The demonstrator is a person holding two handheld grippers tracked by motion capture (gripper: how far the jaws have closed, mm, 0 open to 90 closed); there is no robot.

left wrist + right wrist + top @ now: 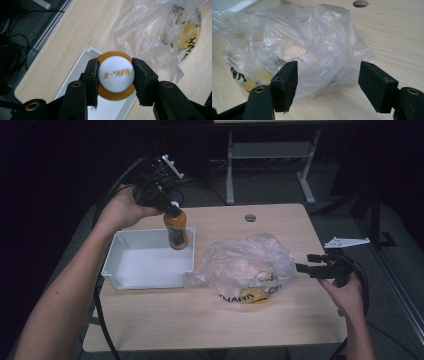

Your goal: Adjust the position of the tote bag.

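High view: left gripper [171, 210] pinching orange bottle [177, 230] by cap, hanging over white tray [112, 265] corner for drop-in. Left gripper view: pads clamped on white cap [116, 72], centred for plumb carry. Right gripper view: right gripper [328, 82] spread, empty, just short of plastic bag [294, 47], likely ready to steady it.

The orange bottle [177, 231] has a white cap [116, 74] printed with gold characters and a dark label band around its body. It hangs upright, slightly tilted, cap uppermost, clamped at the cap between the jaws of my left tongs [115, 75]. Its base sits above the right rear corner of the white tray [116, 251]; whether it touches the tray cannot be determined. The tray lies on the left half of the worktop [200, 320].
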